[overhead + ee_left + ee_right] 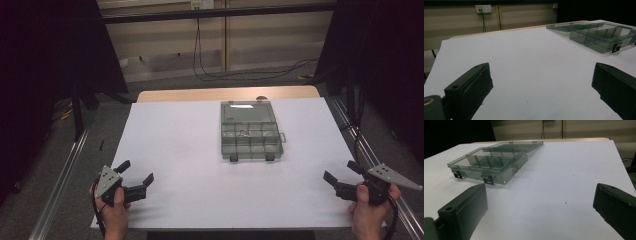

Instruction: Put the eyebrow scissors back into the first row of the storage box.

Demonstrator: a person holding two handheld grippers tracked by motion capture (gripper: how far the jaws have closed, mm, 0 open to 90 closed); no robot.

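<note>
A clear grey compartment box point(251, 135) lies open on the white table top point(190, 150), right of the middle, its lid point(248, 112) folded back flat behind it. Two black latches point(234, 157) hang at its near side. A small wire-like item point(243, 133) lies in one compartment. My left gripper point(136, 172) rests open near the front left corner, held by a hand. My right gripper point(341, 172) is open near the front right edge. The box point(602, 36) sits far right in the left gripper view, and the box point(486, 162) sits upper left in the right gripper view.
The table's wooden far edge point(227, 93) shows beyond the white sheet. Metal rails point(60, 185) run along both sides of the table. Cables point(250, 74) lie on the floor behind, and a wall socket point(483, 8) is on the back wall.
</note>
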